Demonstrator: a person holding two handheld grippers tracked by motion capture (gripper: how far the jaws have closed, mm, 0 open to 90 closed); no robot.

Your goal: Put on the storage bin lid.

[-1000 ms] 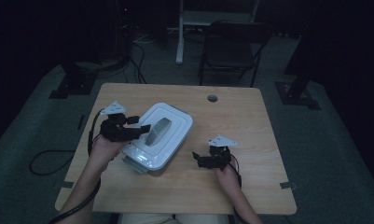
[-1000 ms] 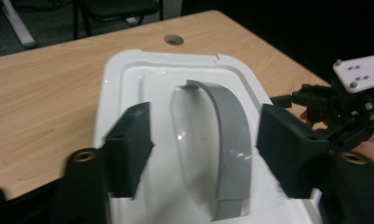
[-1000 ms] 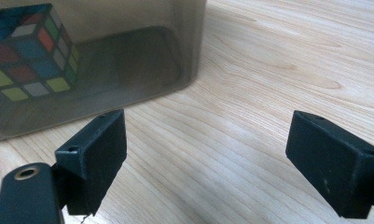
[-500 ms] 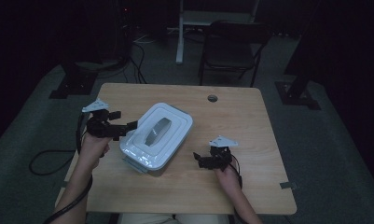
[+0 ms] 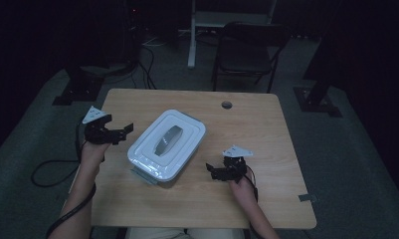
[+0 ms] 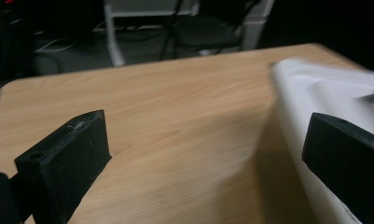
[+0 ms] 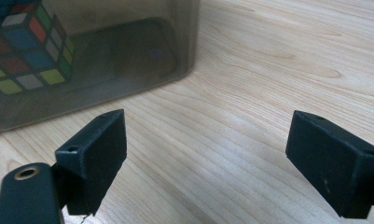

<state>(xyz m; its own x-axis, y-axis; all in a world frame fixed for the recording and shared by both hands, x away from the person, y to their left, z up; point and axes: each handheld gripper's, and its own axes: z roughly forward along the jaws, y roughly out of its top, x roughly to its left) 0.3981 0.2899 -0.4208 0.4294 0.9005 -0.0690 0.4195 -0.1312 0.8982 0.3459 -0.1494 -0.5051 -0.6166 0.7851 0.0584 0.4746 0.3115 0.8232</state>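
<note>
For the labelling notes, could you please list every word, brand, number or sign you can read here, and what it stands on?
None can be read.
Container lid: plain white with a grey handle, no print legible.
Colour-tiled puzzle cube inside the container: plain tiles, no lettering.
Wooden table: no markings.

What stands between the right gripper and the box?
Nothing visible. The right gripper sits open on bare table, jaws toward the box; only wood lies between them in the right gripper view.
</note>
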